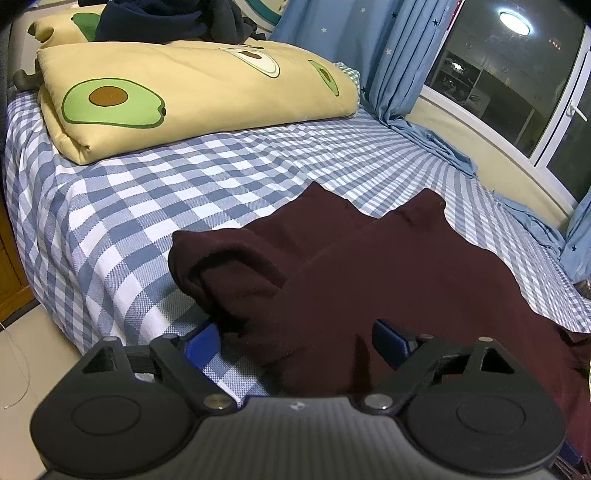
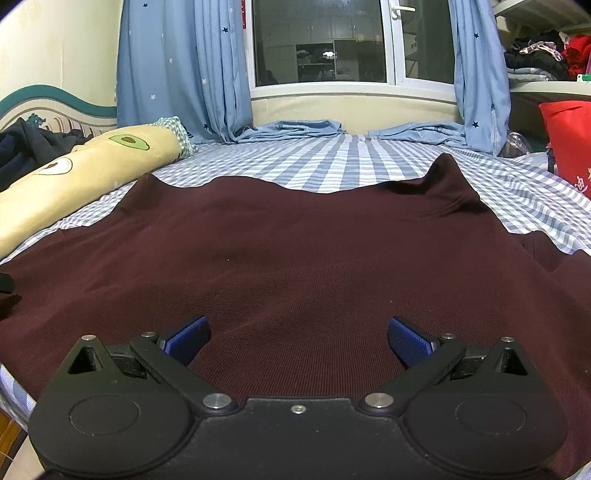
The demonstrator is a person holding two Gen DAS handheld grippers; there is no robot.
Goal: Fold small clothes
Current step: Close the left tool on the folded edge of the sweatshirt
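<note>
A dark maroon shirt (image 1: 406, 258) lies spread on the blue-and-white checked bed sheet (image 1: 122, 206). In the left wrist view its left sleeve (image 1: 229, 266) is folded and bunched near the bed's edge. My left gripper (image 1: 295, 339) stands open low over that edge, with the bunched cloth lying between its blue pads (image 1: 201, 343); the pads are not pressing on it. In the right wrist view the shirt (image 2: 295, 240) fills the middle, flat, with two corners pointing toward the window. My right gripper (image 2: 298, 339) hovers open just above the cloth, with nothing pinched between its pads (image 2: 408, 341).
A folded yellow avocado-print quilt (image 1: 184, 92) lies at the bed's head, also in the right wrist view (image 2: 55, 184), with dark clothes (image 1: 166, 18) piled on it. Blue curtains (image 2: 177, 66) and a window (image 2: 317, 40) stand behind the bed. A red bag (image 2: 569, 140) is at the right. Floor (image 1: 22, 350) lies left of the bed.
</note>
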